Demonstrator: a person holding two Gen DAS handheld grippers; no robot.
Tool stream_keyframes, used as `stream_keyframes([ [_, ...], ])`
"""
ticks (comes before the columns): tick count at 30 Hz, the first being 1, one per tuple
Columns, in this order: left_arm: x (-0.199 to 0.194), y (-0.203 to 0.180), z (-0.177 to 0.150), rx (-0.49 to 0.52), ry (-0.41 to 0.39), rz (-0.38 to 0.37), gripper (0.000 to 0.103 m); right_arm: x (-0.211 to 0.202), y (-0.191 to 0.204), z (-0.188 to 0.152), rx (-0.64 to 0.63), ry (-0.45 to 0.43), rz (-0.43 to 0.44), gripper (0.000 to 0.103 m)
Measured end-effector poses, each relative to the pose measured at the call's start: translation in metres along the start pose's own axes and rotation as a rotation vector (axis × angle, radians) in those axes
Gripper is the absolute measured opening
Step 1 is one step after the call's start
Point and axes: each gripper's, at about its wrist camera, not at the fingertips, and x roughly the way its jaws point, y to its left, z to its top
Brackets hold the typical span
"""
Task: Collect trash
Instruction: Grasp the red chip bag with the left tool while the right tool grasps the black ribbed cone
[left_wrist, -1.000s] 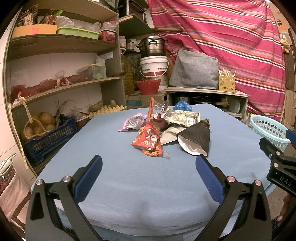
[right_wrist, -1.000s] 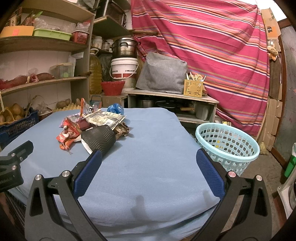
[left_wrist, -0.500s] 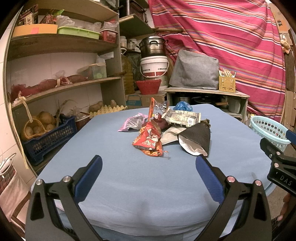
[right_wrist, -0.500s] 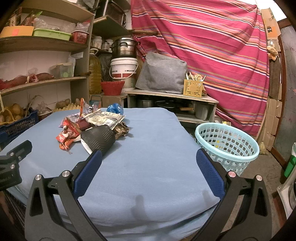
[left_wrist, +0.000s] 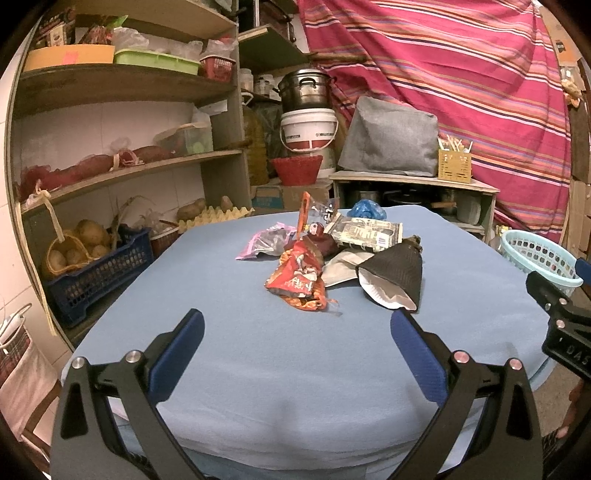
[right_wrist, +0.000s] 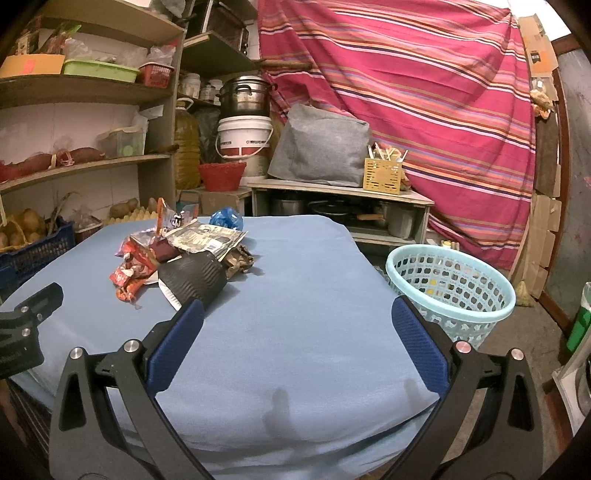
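A heap of trash lies mid-table on the blue cloth (left_wrist: 288, 354): a red snack wrapper (left_wrist: 297, 275), a crushed black paper cup (left_wrist: 397, 277) with a white inside, a pink plastic bag (left_wrist: 264, 243), a printed foil packet (left_wrist: 367, 232) and a blue bag (left_wrist: 365, 210). My left gripper (left_wrist: 297, 328) hovers open over the near table edge, short of the heap. My right gripper (right_wrist: 297, 325) is open too, with the black cup (right_wrist: 195, 280) just beyond its left finger. A light blue basket (right_wrist: 452, 288) stands on the floor to the right of the table.
Wooden shelves (left_wrist: 122, 170) with a dark blue crate of potatoes (left_wrist: 92, 269) line the left side. Behind the table are a low cabinet (left_wrist: 413, 184), a white bucket (left_wrist: 308, 129) and a striped red curtain (left_wrist: 461, 74). Each gripper shows at the edge of the other's view.
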Motion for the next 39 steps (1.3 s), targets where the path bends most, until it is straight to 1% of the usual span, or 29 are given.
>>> stream_keyframes([
  [4,0.01,0.007,0.004,-0.014,0.018,-0.005,0.099,0.003,-0.005,0.003,0.019,0.015,0.022,0.099],
  [8,0.019,0.017,0.011,-0.036,0.027,-0.009,0.099,0.005,-0.001,0.01,-0.008,0.002,0.008,0.099],
  [11,0.025,0.023,0.019,-0.029,0.016,-0.004,0.099,0.012,-0.001,0.021,-0.021,0.005,0.015,0.099],
  [14,0.039,0.03,0.03,-0.019,0.017,0.007,0.099,0.021,0.0,0.035,-0.033,0.006,0.021,0.099],
  [16,0.05,0.038,0.037,-0.036,0.025,0.0,0.098,0.029,0.0,0.043,-0.032,0.004,0.029,0.099],
  [19,0.067,0.049,0.051,-0.049,0.023,0.013,0.099,0.042,0.004,0.057,-0.043,0.0,0.036,0.099],
  [25,0.101,0.062,0.069,-0.035,0.023,0.024,0.099,0.073,0.013,0.079,-0.028,0.026,0.08,0.099],
  [28,0.121,0.066,0.069,-0.035,0.052,0.012,0.098,0.088,0.015,0.084,-0.016,0.037,0.08,0.099],
  [31,0.137,0.07,0.063,-0.037,0.09,-0.002,0.098,0.102,0.018,0.081,-0.031,0.051,0.054,0.099],
  [32,0.144,0.072,0.059,-0.042,0.11,-0.018,0.099,0.107,0.018,0.078,-0.032,0.061,0.047,0.099],
  [36,0.155,0.073,0.053,-0.03,0.136,-0.033,0.098,0.125,0.013,0.071,0.003,0.104,0.017,0.099],
  [39,0.162,0.071,0.05,-0.016,0.152,-0.045,0.099,0.137,0.009,0.068,0.029,0.129,0.011,0.099],
])
